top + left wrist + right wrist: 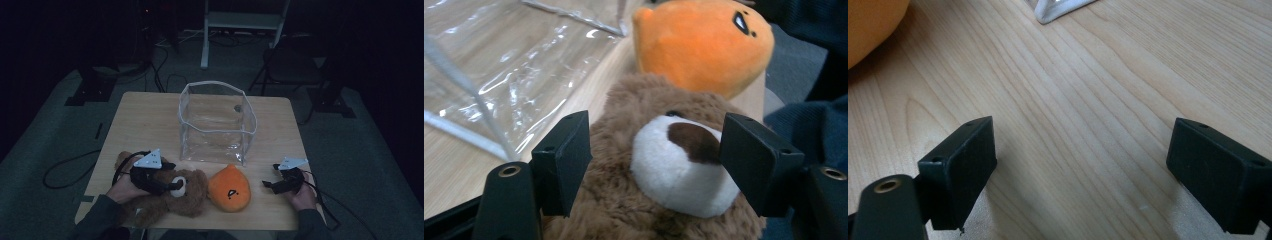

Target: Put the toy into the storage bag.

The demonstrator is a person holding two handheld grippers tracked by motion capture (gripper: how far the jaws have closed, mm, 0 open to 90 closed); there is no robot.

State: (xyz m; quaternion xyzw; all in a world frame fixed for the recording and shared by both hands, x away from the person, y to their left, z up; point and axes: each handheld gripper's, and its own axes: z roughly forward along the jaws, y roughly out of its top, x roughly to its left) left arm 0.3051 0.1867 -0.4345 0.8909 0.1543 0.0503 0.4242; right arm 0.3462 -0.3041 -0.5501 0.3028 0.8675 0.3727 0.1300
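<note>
A brown teddy bear (172, 197) lies at the table's front left, its white snout (679, 165) facing up. My left gripper (172, 184) is open, its black jaws standing on either side of the bear's head (659, 165). An orange plush (229, 189) with a small black face lies just to the right of the bear, and appears close behind the bear's head (704, 45) in the left gripper view. My right gripper (270, 176) rests low at the front right, open over bare wood (1088, 165), with nothing between its jaws. The orange plush's edge (868, 25) is at that view's top left.
A clear plastic bag (215, 122) with white trim stands open-topped at the middle of the wooden table (145, 120); its wall (499, 75) is close behind the bear, and one corner (1058, 10) lies ahead of the right gripper. The surroundings are dark, with cables and stands on the floor.
</note>
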